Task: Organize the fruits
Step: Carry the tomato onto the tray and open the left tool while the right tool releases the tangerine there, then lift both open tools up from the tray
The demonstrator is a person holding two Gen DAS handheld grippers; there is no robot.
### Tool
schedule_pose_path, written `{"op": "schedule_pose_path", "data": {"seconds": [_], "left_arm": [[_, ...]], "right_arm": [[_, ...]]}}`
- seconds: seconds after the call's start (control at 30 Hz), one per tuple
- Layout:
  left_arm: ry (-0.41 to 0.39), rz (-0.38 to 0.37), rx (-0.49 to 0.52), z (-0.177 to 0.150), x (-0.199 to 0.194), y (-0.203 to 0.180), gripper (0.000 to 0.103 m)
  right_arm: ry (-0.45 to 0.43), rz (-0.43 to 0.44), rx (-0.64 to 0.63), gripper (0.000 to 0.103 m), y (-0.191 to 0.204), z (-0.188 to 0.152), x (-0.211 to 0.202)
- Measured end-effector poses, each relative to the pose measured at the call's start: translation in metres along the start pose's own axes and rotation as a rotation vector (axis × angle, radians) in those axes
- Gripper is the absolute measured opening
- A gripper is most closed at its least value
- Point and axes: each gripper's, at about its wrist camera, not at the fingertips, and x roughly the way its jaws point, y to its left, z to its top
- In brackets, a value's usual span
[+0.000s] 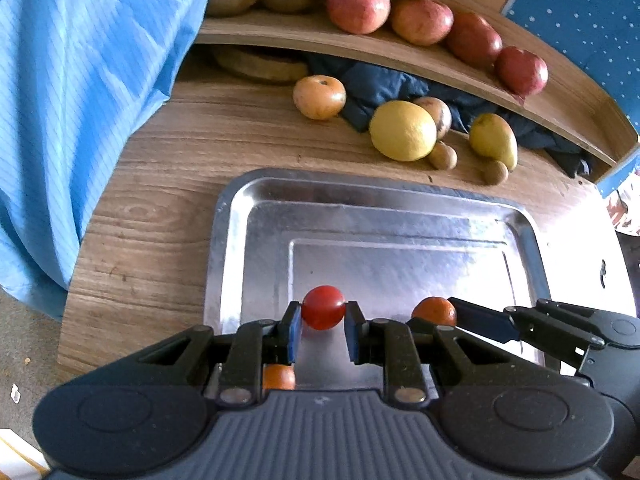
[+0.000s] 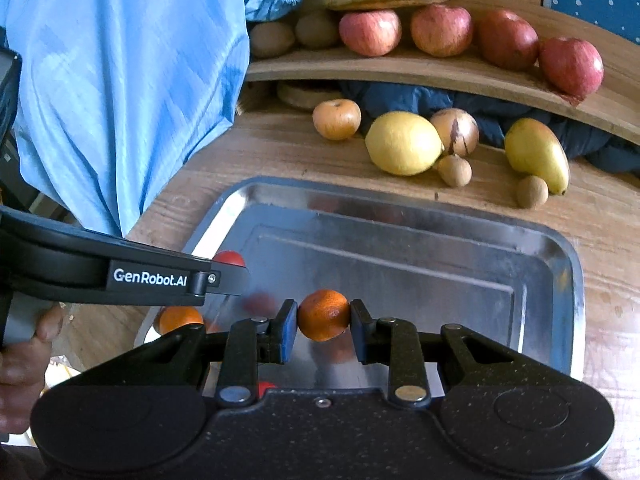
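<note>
Now my left gripper (image 1: 323, 320) has its jaws clenched on a small round red tomato (image 1: 323, 307), held over the near end of the shiny rectangular metal tray (image 1: 376, 200). My right gripper (image 2: 324, 322) pinches a small orange mandarin (image 2: 324, 315) over the same tray, just beside it. Another small orange fruit (image 2: 178, 318) sits at the tray's near left corner. Lemons lie beyond on the wooden surface (image 1: 160, 184).

Blue cloth (image 1: 80, 100), prob. dark jacket (image 2: 440, 100)
</note>
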Motion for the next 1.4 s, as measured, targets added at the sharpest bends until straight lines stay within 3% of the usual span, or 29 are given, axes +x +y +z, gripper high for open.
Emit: {"op": "schedule_pose_path", "data": {"seconds": [0.93, 1.0, 1.07, 1.3, 1.37, 1.4], "left_arm": [[0.08, 0.021, 0.085, -0.015, 0.009, -0.014, 0.027], [0.067, 0.025, 0.09, -0.016, 0.005, -0.015, 0.034], [0.05, 0.028, 0.09, -0.018, 0.0, -0.015, 0.048], [0.003, 0.036, 0.079, -0.026, -0.02, -0.02, 0.067], [-0.012, 0.042, 0.076, -0.029, -0.026, -0.02, 0.083], [-0.022, 0.047, 0.074, -0.031, -0.03, -0.021, 0.085]], "right_arm": [[0.049, -0.055, 0.037, 0.031, -0.007, -0.025, -0.007], [0.051, -0.06, 0.041, 0.033, -0.007, -0.026, -0.008], [0.05, -0.064, 0.047, 0.035, -0.008, -0.028, -0.011], [0.014, -0.08, 0.053, 0.048, -0.011, -0.033, -0.028], [0.006, -0.084, 0.052, 0.052, -0.012, -0.035, -0.034], [0.002, -0.085, 0.053, 0.055, -0.013, -0.037, -0.038]]}}
